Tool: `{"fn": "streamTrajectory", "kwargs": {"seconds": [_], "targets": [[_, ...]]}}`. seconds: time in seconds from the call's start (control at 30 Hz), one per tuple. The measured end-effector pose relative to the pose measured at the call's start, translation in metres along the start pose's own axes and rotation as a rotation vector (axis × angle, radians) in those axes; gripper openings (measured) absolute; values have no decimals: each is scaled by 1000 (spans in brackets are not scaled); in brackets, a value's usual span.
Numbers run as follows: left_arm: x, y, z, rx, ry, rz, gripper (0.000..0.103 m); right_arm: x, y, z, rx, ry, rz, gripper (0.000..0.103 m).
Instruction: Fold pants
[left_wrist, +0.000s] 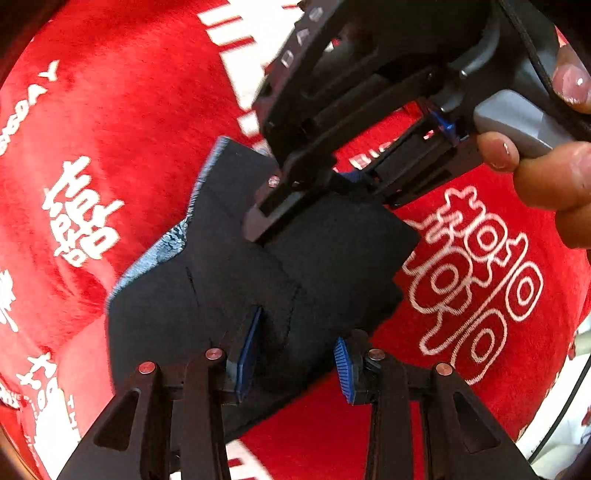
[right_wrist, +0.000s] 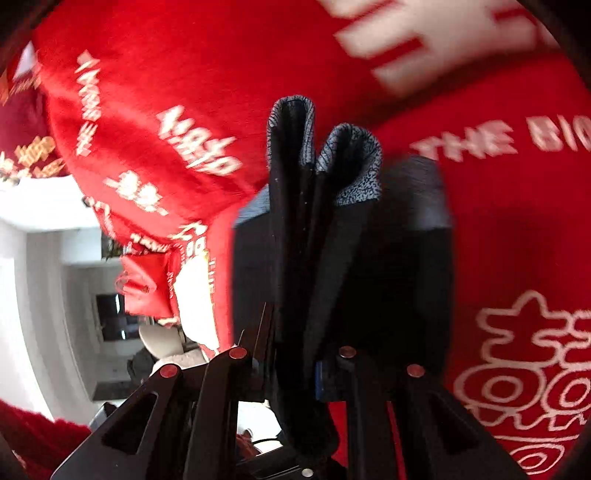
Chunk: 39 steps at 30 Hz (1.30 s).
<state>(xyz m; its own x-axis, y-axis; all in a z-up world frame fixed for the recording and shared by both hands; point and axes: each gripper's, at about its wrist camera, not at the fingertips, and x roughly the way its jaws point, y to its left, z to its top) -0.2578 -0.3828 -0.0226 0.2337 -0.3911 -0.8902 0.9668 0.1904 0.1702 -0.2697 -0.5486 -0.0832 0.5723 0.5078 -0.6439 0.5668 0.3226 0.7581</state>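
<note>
The dark pants (left_wrist: 221, 280) are folded into a thick bundle with a grey-blue patterned inner side showing along one edge. My left gripper (left_wrist: 297, 363) is at the bottom of the left wrist view, its blue pads closed on the near edge of the bundle. My right gripper (left_wrist: 332, 184) comes in from the upper right and is shut on the far edge. In the right wrist view the pants (right_wrist: 369, 277) stand bunched in folds between the fingers of the right gripper (right_wrist: 291, 369). Both views are motion-blurred.
A red cloth with white lettering (left_wrist: 129, 129) covers the surface under the pants and fills most of the right wrist view (right_wrist: 517, 240). A person's hand (left_wrist: 546, 173) holds the right gripper's handle. The cloth's edge, a white wall and a dark screen (right_wrist: 110, 314) show at left.
</note>
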Motion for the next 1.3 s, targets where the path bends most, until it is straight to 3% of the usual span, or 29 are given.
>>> {"fn": "streamTrajectory", "kwargs": {"seconds": [0.13,0.2,0.27,0.33,0.4,0.5,0.63,0.73,0.93,1.03,1.17,1.23,1.3], "targets": [[17,-11,-3,14,52,9,37,7,-22,2,15,7,-28,21],[15,-8,-4,21,68,1,47,9,-16,0,-4,4,-56,24],[9,3,-6,-14,92,-31,54,8,-3,-3,-30,3,-119,32],[6,22,-8,-64,112,-43,69,5,6,-7,-62,0,-187,36],[-1,37,-10,-110,117,-54,69,3,12,-11,-87,-8,-273,44],[-9,66,-16,-189,138,-14,69,-9,16,-24,-128,-42,-393,44],[-1,108,-27,-338,203,27,69,-20,18,-38,-153,-77,-437,30],[8,131,-38,-440,259,72,69,-21,22,-45,-191,-92,-458,27],[28,163,-62,-565,356,94,69,-9,23,-54,-238,-32,-471,27],[34,171,-73,-627,368,92,83,-3,20,-52,-233,-13,-475,28],[38,178,-82,-717,383,41,84,-5,12,-49,-182,-5,-437,31],[40,179,-81,-721,390,56,95,-6,12,-49,-184,-2,-442,35],[39,179,-81,-706,393,82,98,-7,13,-49,-195,0,-451,41]]}}
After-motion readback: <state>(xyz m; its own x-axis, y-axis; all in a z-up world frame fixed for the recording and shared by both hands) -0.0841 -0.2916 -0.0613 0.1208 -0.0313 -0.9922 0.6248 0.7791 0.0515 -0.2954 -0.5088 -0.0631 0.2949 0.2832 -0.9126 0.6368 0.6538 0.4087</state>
